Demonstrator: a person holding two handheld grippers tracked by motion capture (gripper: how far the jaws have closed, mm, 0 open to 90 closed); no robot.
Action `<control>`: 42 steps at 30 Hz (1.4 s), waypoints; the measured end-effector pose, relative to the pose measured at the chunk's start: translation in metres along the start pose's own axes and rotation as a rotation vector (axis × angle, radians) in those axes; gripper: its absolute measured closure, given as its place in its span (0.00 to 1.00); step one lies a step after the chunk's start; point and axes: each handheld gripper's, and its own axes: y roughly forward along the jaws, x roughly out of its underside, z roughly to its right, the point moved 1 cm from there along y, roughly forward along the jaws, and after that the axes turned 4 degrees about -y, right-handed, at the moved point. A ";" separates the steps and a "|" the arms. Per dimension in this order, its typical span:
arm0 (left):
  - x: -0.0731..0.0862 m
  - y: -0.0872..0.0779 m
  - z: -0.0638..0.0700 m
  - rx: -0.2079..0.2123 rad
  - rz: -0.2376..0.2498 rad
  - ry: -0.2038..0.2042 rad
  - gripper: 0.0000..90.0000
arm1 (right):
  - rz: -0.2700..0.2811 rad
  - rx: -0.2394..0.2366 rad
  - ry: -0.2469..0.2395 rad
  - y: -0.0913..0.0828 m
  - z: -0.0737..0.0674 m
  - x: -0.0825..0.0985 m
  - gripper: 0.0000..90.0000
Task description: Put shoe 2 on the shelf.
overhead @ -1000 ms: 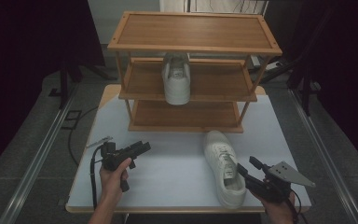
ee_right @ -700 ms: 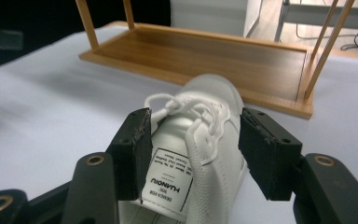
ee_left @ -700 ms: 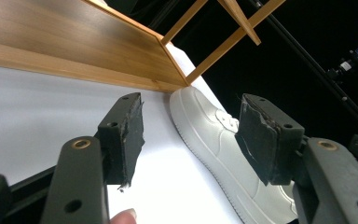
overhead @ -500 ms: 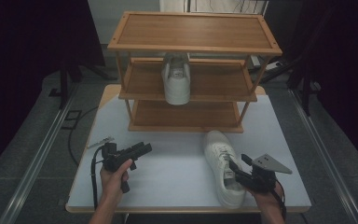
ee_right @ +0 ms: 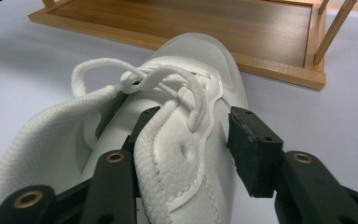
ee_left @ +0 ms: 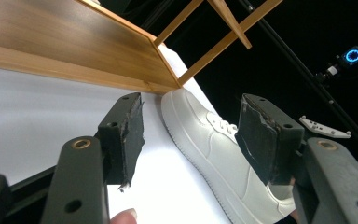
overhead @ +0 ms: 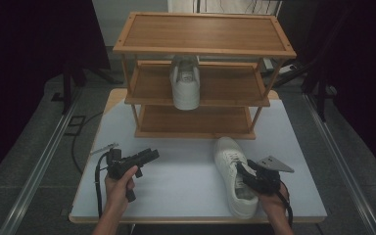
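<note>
High view: a white counter (overhead: 186, 171) carries a three-tier wooden shoe rack (overhead: 203, 73) at its 12 o'clock side. One white sneaker (overhead: 186, 83) stands on the rack's middle shelf, toe toward the person. A second white sneaker (overhead: 235, 176) lies on the counter at about 5 o'clock from the rack's centre, just in front of the lowest shelf, toe toward 12 o'clock and heel near the counter's front edge.

The right gripper (overhead: 242, 171) sits at the collar of the second sneaker, at its 3 o'clock side. In the right gripper view its jaws have just been closing: one jaw is inside the shoe opening, the other stands outside the upper, so the side wall of the sneaker (ee_right: 168, 140) lies between them. The outer pad is still clear of the leather by a small gap, so the gripper (ee_right: 186, 135) is spread around the wall rather than pinching it. Loose laces (ee_right: 135, 79) lie over the tongue.

The left gripper (overhead: 149, 155) is held above the counter at about 9 o'clock from the second sneaker, well apart from it. In the left gripper view its jaws are spread wide with nothing between them (ee_left: 191, 135); the sneaker (ee_left: 205, 140) and the rack's lowest shelf (ee_left: 74, 51) appear beyond
</note>
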 end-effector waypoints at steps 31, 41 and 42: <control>-0.005 -0.006 0.001 0.028 -0.027 -0.019 0.46 | 0.233 -0.133 0.264 -0.037 0.006 -0.018 0.93; -0.005 -0.008 -0.002 0.038 -0.037 -0.034 0.46 | 0.345 -0.187 0.294 -0.060 -0.005 -0.040 0.93; -0.005 -0.008 -0.002 0.038 -0.038 -0.034 0.46 | 0.356 -0.189 0.286 -0.063 -0.005 -0.044 0.93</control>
